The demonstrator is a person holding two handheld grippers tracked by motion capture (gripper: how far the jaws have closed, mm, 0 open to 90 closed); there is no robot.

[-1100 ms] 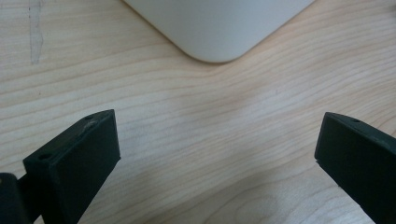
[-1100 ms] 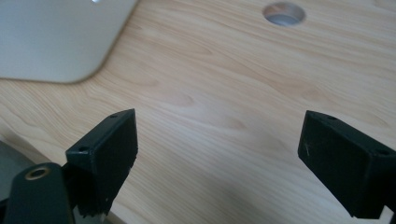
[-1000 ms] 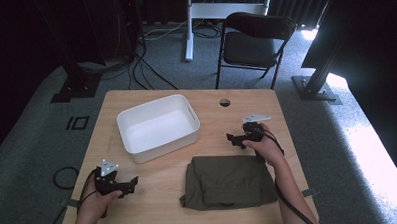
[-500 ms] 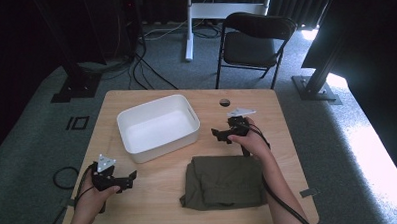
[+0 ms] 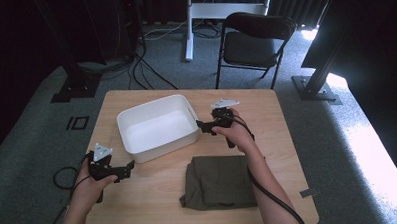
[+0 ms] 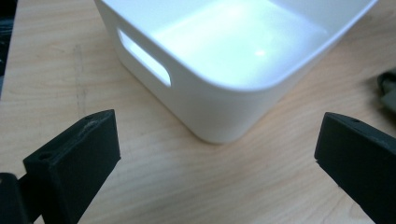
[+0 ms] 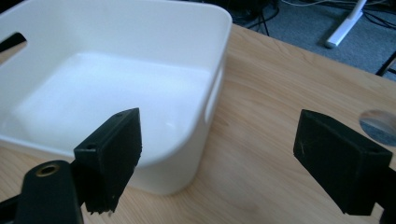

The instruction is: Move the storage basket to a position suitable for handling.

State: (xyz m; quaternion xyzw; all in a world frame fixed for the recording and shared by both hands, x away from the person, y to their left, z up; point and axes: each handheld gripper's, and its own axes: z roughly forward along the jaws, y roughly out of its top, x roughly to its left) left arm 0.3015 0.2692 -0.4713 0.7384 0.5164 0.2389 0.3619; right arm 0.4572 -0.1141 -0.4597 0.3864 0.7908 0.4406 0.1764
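High view: white bin (image 5: 157, 126) mid-table toward the far edge, folded olive cloth (image 5: 218, 182) by the near edge, bare wood along both side edges. Left gripper (image 5: 127, 167) near the bin's near-left corner, jaws spread wide. Right gripper (image 5: 201, 127) just beside the bin's right wall, jaws likewise wide apart.

A light wooden counter (image 5: 154, 193) with a plain grain carries two things. A white plastic bin (image 5: 157, 126) with slot handles sits left of centre toward the far side, open and with nothing inside. A folded olive-green cloth (image 5: 216, 184) lies flat near the front edge, right of the bin and apart from it. A small round hole, perhaps a cable port, shows near the far edge.
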